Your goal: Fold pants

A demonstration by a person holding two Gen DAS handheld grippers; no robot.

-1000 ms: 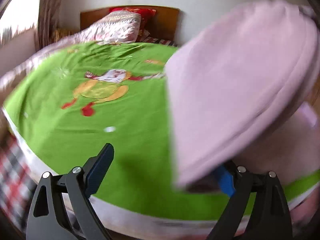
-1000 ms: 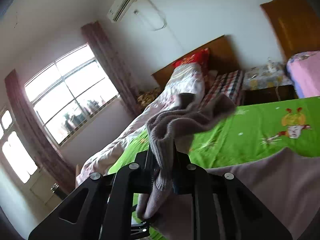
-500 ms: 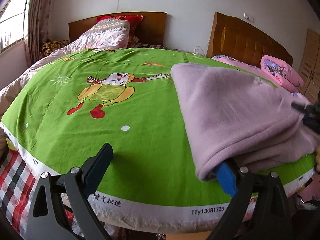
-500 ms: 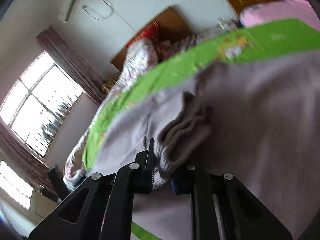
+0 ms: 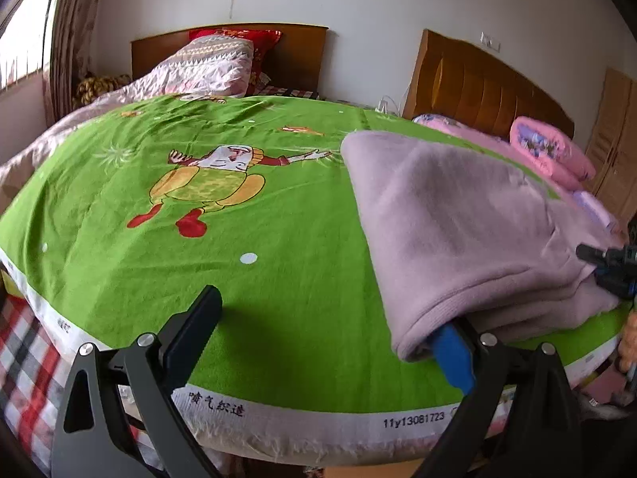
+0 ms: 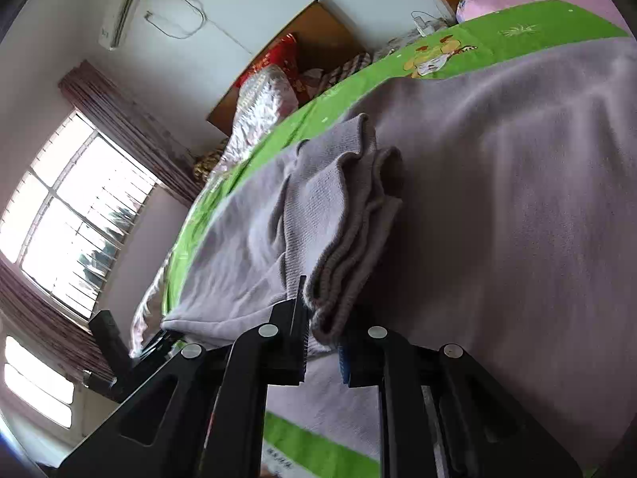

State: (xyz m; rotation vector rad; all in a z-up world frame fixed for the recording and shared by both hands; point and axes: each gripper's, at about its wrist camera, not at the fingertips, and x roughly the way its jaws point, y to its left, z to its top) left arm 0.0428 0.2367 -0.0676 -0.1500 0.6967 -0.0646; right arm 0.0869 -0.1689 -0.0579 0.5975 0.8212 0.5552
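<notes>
- Left hand-held gripper point(image 5: 324, 328) stands wide apart over the green bedsheet point(image 5: 223, 239); its right finger is tucked under the folded edge of the pants point(image 5: 458, 223), its left finger clear of them.
- Pants, lilac fleece, lie folded on the right part of the bedsheet, right of the printed cartoon figure point(image 5: 207, 183).
- Right hand-held gripper point(image 6: 322, 342) is nearly closed, pinching the ribbed cuffs point(image 6: 350, 215) of the pants, which lie on top of the fold.
</notes>
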